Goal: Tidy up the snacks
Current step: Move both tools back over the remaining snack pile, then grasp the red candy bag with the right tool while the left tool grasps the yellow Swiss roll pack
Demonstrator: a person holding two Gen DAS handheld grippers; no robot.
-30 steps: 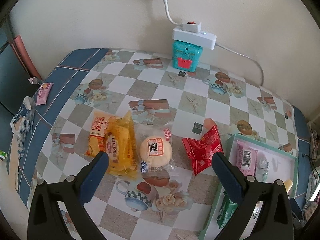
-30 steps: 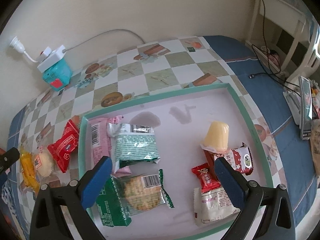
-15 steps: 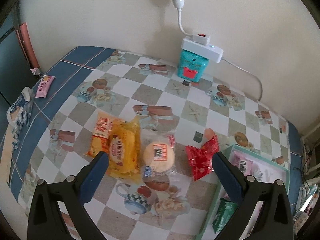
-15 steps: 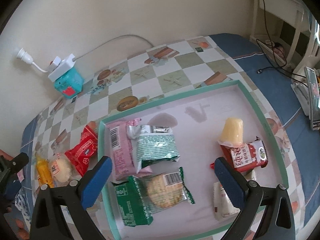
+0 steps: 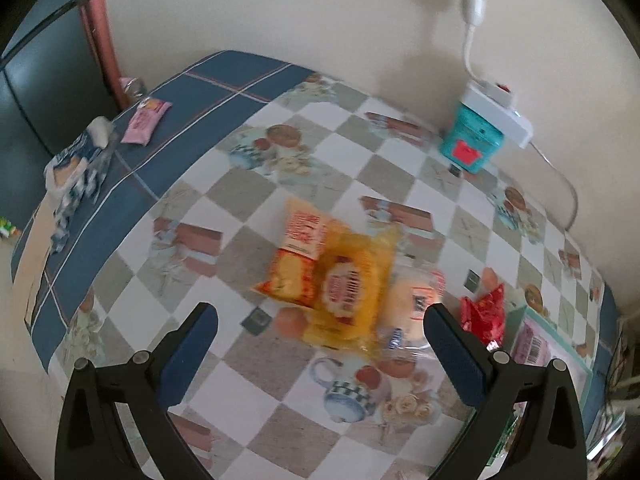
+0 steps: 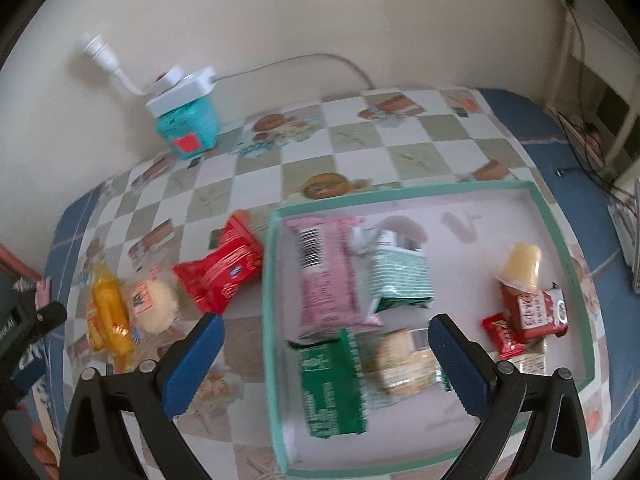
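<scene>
The left gripper [image 5: 320, 336] is hovering, jaws apart, over the yellow snack pack [image 5: 352, 288] lying on the tabletop [image 5: 280, 420], likely lining up a pickup. The right gripper [image 6: 326, 344], jaws also apart and empty, is waiting above the teal-rimmed tray [image 6: 267, 280] collecting sorted snacks.

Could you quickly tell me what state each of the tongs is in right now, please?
Left tongs: open, holding nothing, above the yellow pack.
Right tongs: open, holding nothing, above the tray.
</scene>
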